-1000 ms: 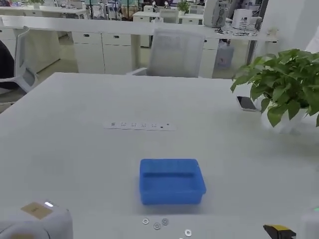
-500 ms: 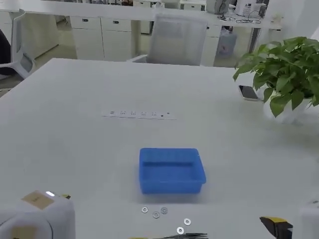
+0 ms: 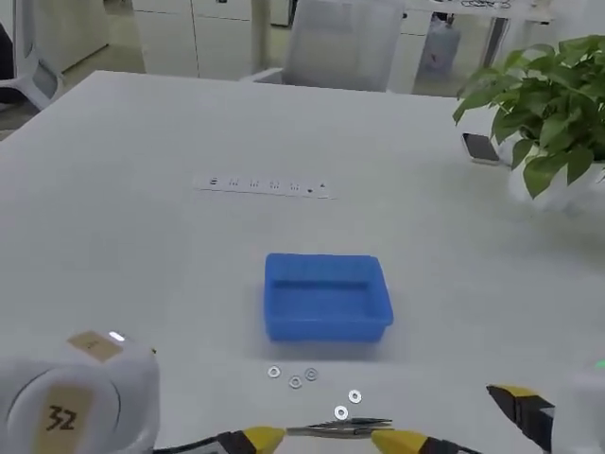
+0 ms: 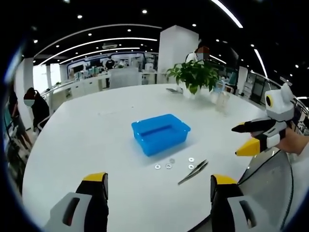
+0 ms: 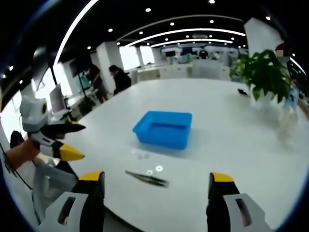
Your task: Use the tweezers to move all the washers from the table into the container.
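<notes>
Washers (image 3: 312, 375): five counted, all lying flat on the table (image 3: 142, 246), on the near side of the blue container (image 3: 326, 331) and apart from it. Three sit in a tight group; the other two lie a little to the right and nearer the person

Tweezers (image 3: 340, 427): flat on the table, close to the near edge, just beside the nearest washer. Cannot tell whether they touch. Not held by anything

Container: upright and open-topped, mid-table, beyond the washers

Left gripper (image 4: 158, 179): jaws spread wide, nothing between them. It is off the table at the near edge; in its own view the tweezers and washers lie ahead, with the container beyond them

Right gripper (image 5: 156, 176): jaws likewise wide apart and holding nothing. It is clear of the table; in its own view the tweezers lie ahead and the container behind them. In the left gripper view it shows at the right, raised above the table edge with its jaws parted

Background: a power strip (image 3: 265, 185) beyond the container, a potted plant (image 3: 544, 104) at the far right with a phone (image 3: 480, 148) just beside it
</notes>
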